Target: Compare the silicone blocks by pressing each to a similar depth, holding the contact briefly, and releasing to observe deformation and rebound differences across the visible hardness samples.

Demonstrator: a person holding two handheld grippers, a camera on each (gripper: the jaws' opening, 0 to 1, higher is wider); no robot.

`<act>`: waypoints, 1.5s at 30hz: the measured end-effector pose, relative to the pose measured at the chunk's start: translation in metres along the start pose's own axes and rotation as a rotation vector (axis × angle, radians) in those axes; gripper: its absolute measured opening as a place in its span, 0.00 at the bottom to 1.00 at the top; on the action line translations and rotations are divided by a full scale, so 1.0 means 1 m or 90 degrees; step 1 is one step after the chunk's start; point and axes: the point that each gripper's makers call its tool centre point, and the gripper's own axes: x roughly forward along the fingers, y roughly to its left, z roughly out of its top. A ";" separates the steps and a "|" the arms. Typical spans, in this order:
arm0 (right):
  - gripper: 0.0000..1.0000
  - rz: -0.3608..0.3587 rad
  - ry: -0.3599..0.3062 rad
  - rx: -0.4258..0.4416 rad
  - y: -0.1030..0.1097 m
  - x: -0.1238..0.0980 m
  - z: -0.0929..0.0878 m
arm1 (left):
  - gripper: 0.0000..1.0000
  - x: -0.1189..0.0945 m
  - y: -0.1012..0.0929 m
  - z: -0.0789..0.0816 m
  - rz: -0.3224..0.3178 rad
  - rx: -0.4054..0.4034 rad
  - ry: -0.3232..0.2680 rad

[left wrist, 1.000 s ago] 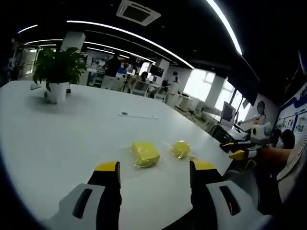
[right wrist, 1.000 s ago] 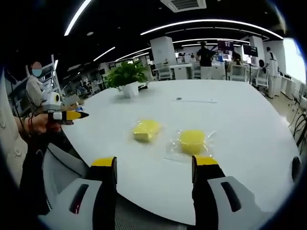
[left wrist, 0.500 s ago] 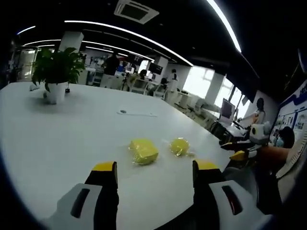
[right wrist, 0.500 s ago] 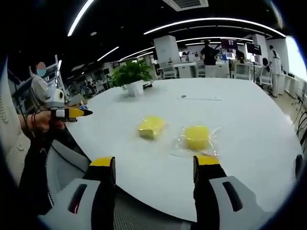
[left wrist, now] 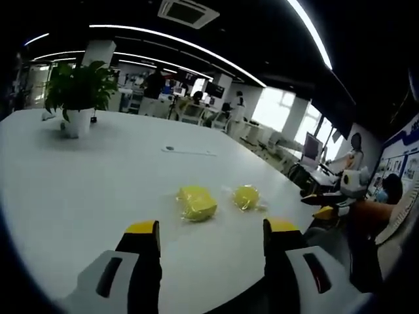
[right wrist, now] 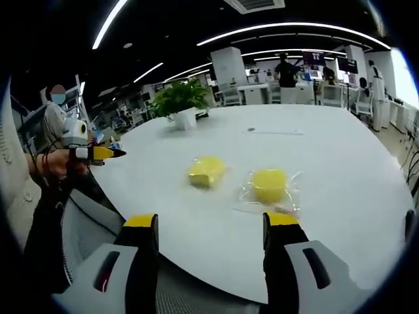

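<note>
1. Left gripper (left wrist: 208,235): two black jaws with yellow tips, standing wide apart with nothing between them, held above the near part of the table and touching neither block. It also appears at the left of the right gripper view (right wrist: 108,154), held in a hand, where its yellow tips lie close together and pointed; whether they meet there cannot be told.

2. Right gripper (right wrist: 211,230): same make, jaws spread wide and empty, held near the table's near edge, apart from both blocks. In the left gripper view it appears at the right (left wrist: 324,211), beyond the table's edge.

3. Square silicone block (right wrist: 207,171): yellow, in clear wrapping, lying flat on the table ahead of the right gripper and towards the left jaw's side. In the left gripper view (left wrist: 198,202) it lies ahead, between the lines of the two jaws.

4. Round silicone block (right wrist: 270,185): yellow, in a clear, crinkled bag, lying just beside the square one and not touching it, just ahead of the right jaw's tip. In the left gripper view (left wrist: 246,196) it sits to the right of the square block.

5. Table (left wrist: 78,190): large, white, rounded edge.

6. Potted plant (left wrist: 77,98): green leaves, white pot, at the table's far side.

7. Surroundings: open office with ceiling light strips, distant desks and people.
</note>
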 end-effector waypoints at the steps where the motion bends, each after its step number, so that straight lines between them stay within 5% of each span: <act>1: 0.60 0.001 0.000 0.001 0.000 0.000 0.000 | 0.63 0.001 0.000 0.001 -0.003 -0.010 -0.002; 21: 0.58 0.012 0.010 0.003 -0.012 0.004 0.000 | 0.63 0.044 -0.014 0.016 -0.043 -0.092 -0.010; 45: 0.56 0.040 0.042 0.020 -0.017 0.020 -0.013 | 0.64 0.137 -0.040 0.024 -0.122 -0.272 -0.005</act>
